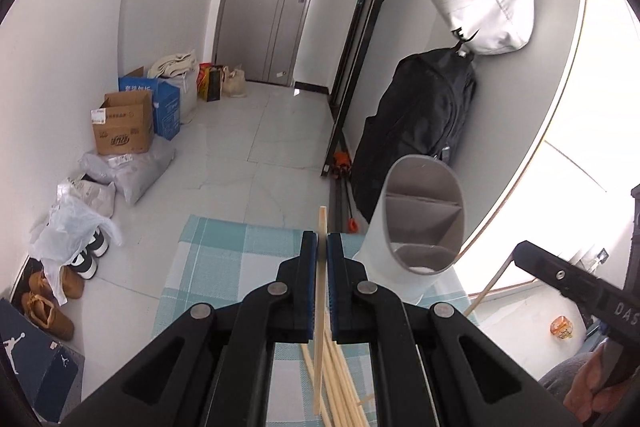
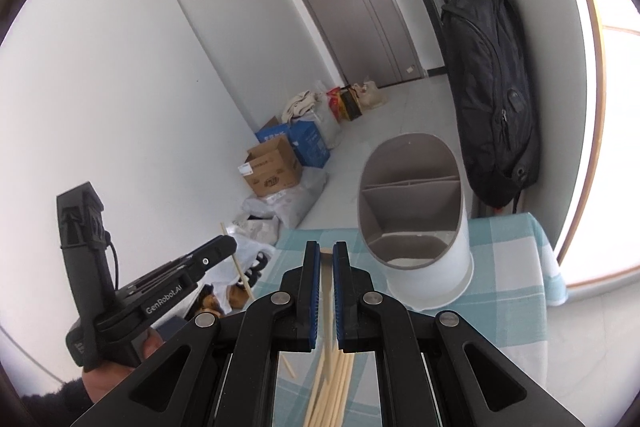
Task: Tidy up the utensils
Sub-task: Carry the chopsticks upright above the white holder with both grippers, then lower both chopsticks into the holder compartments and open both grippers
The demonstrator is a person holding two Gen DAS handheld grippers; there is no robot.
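My left gripper has its blue-padded fingers pinched tight on a single pale wooden chopstick, which runs straight up the gap and pokes out past the tips toward twelve o'clock. Below the fingers, toward six o'clock, a loose bundle of chopsticks of the same light, slender wood lies on the teal-and-white checked cloth covering the surface. At about two o'clock from the fingertips stands the utensil holder, a white oval tub with a grey rim and grey dividers making several compartments.

My right gripper is nearly closed, its fingers holding another chopstick in the narrow gap. The holder sits at one o'clock, just beside the tips; my left gripper shows at nine o'clock, lifted clear of the cloth.
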